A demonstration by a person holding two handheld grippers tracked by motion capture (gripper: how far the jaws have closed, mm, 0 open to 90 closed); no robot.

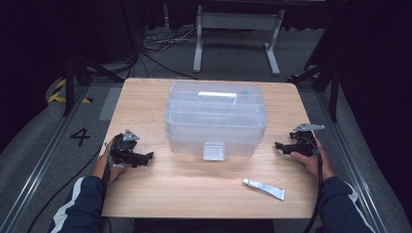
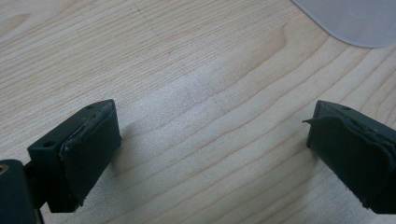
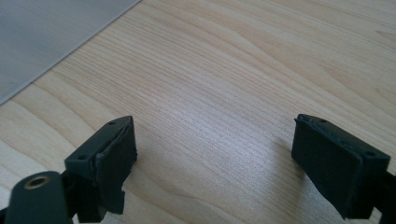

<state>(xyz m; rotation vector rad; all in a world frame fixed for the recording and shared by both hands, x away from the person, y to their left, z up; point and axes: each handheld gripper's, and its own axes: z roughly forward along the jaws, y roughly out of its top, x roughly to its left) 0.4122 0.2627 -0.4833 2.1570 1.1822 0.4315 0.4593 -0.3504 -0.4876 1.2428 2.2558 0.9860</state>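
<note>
- My left gripper (image 1: pixel 145 156) rests near the surface's (image 1: pixel 145 102) left edge, fingers (image 2: pixel 88 149) spread, grasping nothing.
- My right gripper (image 1: pixel 281 146) rests near the right edge, fingers (image 3: pixel 109 163) released, empty.
- The clear box (image 1: pixel 216 116) stands between them, toward the far edge.

High view: fixed above the person's side, facing forward and down over the whole desk (image 1: pixel 194 189) | Left gripper view: close over bare wood, clear box (image 2: pixel 348 18) corner at upper right | Right gripper view: equally close, same box (image 3: pixel 42 32) at upper left
</note>
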